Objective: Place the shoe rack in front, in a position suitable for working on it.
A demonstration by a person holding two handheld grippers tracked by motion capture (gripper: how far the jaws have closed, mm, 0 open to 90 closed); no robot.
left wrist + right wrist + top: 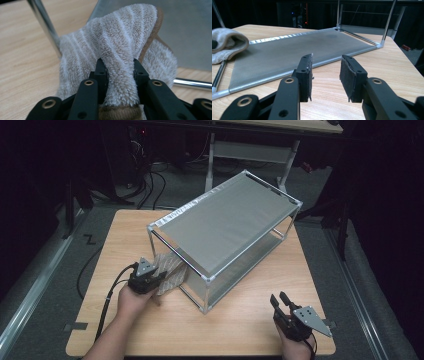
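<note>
The left gripper [159, 279] is clamped on a fold of the striped towel [169, 272], its pads pinching the brown-edged cloth from both sides. The towel lies at the near-left end of the rack [225, 227], partly on the table [250, 320] and partly reaching under the frame, its long axis running from the gripper toward the far right, roughly along the rack's. The right gripper [280, 300] rests at the near-right of the table with its jaws apart, holding nothing, well away from the towel.
</note>
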